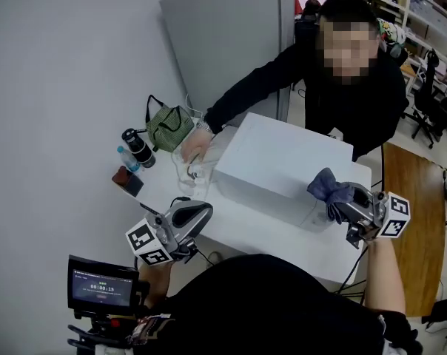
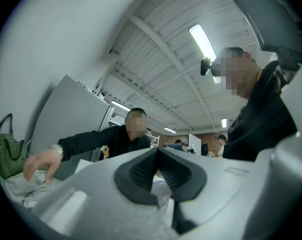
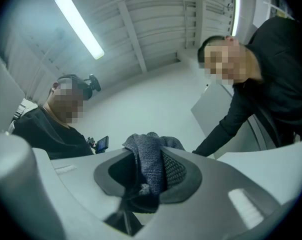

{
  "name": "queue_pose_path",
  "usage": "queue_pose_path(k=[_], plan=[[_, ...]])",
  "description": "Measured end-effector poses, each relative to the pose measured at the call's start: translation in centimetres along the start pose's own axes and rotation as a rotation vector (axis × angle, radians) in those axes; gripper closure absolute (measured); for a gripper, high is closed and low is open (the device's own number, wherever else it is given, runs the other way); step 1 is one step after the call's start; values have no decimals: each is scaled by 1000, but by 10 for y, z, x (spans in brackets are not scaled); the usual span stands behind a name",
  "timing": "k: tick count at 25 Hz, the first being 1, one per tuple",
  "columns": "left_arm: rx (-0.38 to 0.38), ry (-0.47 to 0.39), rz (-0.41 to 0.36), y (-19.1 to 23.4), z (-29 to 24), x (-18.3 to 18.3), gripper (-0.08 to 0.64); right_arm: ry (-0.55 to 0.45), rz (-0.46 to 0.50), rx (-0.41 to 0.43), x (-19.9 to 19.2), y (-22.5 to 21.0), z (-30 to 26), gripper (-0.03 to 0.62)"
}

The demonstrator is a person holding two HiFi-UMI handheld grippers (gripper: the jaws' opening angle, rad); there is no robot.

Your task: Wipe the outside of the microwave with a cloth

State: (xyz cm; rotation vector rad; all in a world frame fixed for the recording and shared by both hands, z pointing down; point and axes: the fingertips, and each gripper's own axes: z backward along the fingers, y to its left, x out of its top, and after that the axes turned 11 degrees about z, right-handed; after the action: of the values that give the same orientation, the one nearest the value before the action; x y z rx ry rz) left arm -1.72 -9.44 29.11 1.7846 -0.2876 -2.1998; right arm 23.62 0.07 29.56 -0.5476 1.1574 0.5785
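Note:
The white microwave [image 1: 283,161] stands on the white table [image 1: 164,187] in the head view, its top facing me. My right gripper [image 1: 343,200] is at its near right corner, shut on a grey-blue cloth [image 1: 327,186] that bunches out past the jaws and rests by the microwave's top edge. In the right gripper view the cloth [image 3: 150,164] is pinched between the dark pads, with the gripper [image 3: 151,173] tilted up towards the ceiling. My left gripper [image 1: 203,213] hovers off the microwave's near left corner, shut with nothing in it [image 2: 157,158].
A person in black [image 1: 334,87] leans over from the far side, a hand [image 1: 194,145] on crumpled clear plastic [image 1: 190,170] left of the microwave. A green bag [image 1: 168,126], a dark bottle [image 1: 138,148] and a small red item [image 1: 123,177] sit at the table's left. A timer screen [image 1: 101,287] is near me.

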Motion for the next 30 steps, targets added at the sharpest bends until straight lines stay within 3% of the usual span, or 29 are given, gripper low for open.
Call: queue_pose_path(k=[3, 9, 13, 16, 19, 22, 24, 27, 30], plan=[[16, -6, 6, 15, 13, 10, 557, 132, 87, 51, 7, -5, -53, 483], [23, -79, 125, 97, 60, 64, 555, 550, 213, 161, 8, -57, -240, 483], [6, -19, 42, 109, 79, 39, 556, 782, 311, 285, -62, -83, -286, 483], [6, 16, 46, 148, 110, 13, 557, 1092, 293, 402, -152, -122, -320, 485], [-17, -17, 127, 198, 157, 10, 555, 1517, 183, 596, -259, -144, -346, 485], [1, -25, 142, 218, 179, 6, 557, 1889, 22, 932, -343, -127, -314, 485], [28, -24, 138, 220, 184, 1, 557, 2083, -12, 1153, -383, -117, -275, 485], [62, -24, 143, 220, 196, -4, 557, 2250, 58, 1362, -435, -114, -230, 485], [105, -32, 187, 223, 205, -3, 555, 2242, 62, 1394, -469, -109, -213, 486]])
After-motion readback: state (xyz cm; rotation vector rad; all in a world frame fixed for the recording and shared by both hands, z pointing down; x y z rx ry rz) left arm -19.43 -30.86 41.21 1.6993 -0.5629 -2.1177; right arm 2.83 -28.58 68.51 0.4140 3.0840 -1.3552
